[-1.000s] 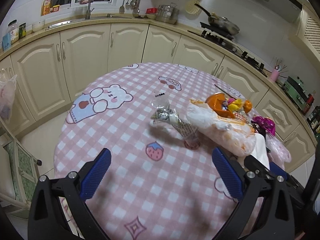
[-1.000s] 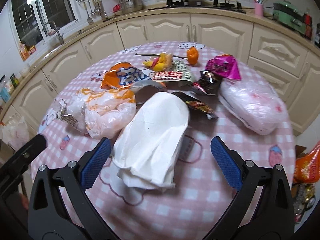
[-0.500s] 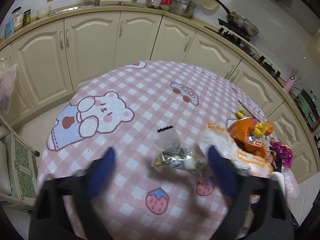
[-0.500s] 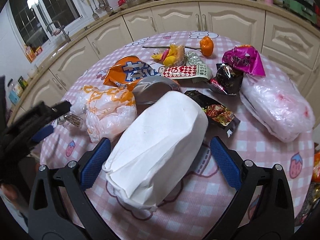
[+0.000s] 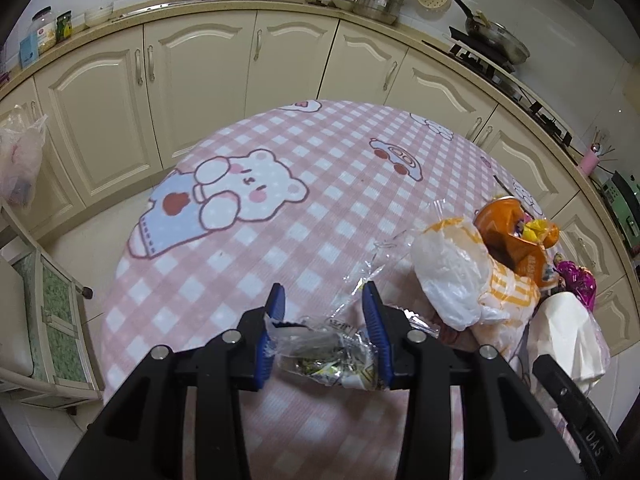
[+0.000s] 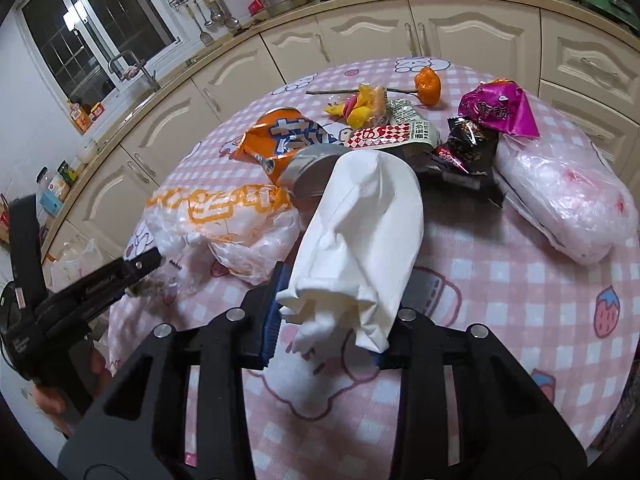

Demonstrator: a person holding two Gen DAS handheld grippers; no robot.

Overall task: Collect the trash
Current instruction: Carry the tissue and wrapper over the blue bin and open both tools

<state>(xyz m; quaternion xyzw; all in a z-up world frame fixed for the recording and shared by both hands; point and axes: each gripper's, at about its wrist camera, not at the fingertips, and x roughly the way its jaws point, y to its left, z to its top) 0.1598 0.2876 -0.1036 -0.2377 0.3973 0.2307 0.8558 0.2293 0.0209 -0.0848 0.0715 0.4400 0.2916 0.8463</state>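
**Closing two claws on trash**

Looking through the left wrist view, we see the left claw [image 5: 325, 330] closing on one clear crinkled wrapper [image 5: 328, 354] at the counter's [image 5: 280, 256] near edge.

From the right wrist view, the right claw [image 6: 326, 314] is closing on one white paper bag [image 6: 360, 232]; only here we count two plastic bags and several snack wrappers.

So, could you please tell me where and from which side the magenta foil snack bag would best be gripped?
The magenta foil bag lies puffed and crumpled on the table's far side, leaning on the white plastic bag. Its pointed corner toward that bag looks flat enough to pinch. I would probably come from above, over the black wrapper, closing the tongs across that flattened corner.
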